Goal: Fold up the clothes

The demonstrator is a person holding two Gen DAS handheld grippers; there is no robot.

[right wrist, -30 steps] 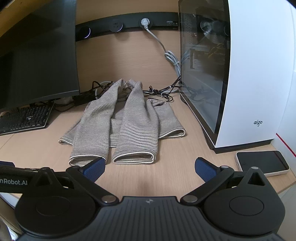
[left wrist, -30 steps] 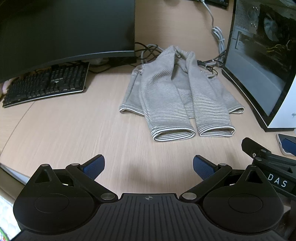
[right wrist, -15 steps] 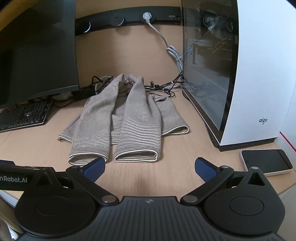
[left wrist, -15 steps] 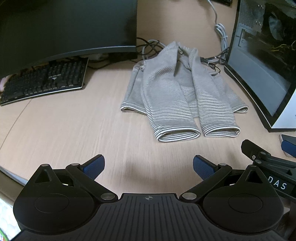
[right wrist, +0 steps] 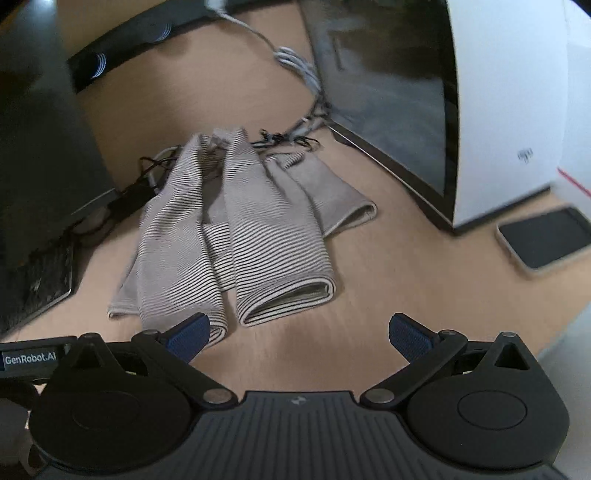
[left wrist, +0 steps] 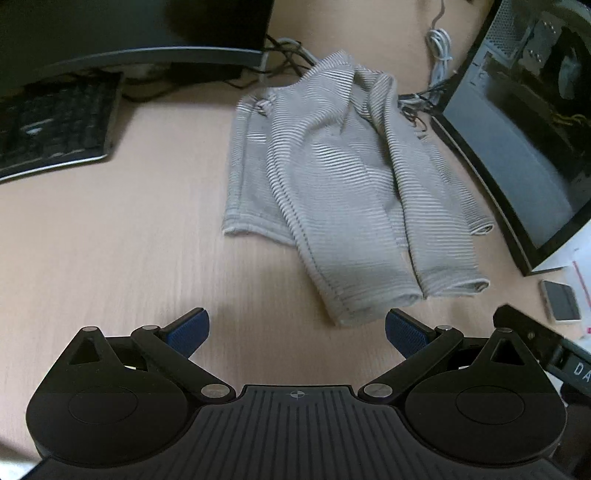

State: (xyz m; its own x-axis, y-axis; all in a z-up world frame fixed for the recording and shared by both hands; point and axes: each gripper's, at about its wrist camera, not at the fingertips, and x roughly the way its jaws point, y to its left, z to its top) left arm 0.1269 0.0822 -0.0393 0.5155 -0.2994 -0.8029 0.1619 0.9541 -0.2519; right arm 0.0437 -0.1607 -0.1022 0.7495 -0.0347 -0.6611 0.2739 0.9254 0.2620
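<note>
With both tools held low over the desk [left wrist: 110, 240], my left gripper [left wrist: 295, 328] has its two blue-padded fingers spread wide apart and holds nothing. One left fingertip [left wrist: 404, 330] sits just in front of the nearest sleeve cuff [left wrist: 373, 308]; whether it touches the cloth, I cannot tell. My right gripper [right wrist: 297, 332] is likewise spread wide and empty. Its left-side fingertip [right wrist: 188, 334] overlaps the hem of one sleeve in the right wrist view; contact cannot be confirmed.

Item to be folded: a grey-and-white striped top [left wrist: 332, 177], lying flat on the desk between the monitor [left wrist: 129, 29] and the computer case [left wrist: 524, 129]. Both long sleeves are laid forward over the body, side by side, cuffs pointing toward me. The collar end lies farthest away, against a tangle of cables [left wrist: 288, 55] at the back of the desk. In the right wrist view the top [right wrist: 240, 229] shows the same layout, with the second cuff [right wrist: 288, 299] open and apart from my fingers.

Surrounding items: a black keyboard [left wrist: 51, 125] lies left of the top, well apart from it. A phone [right wrist: 546, 236] lies screen-up on the desk beside the white side of the computer case [right wrist: 509, 110]. Both views are motion-blurred.
</note>
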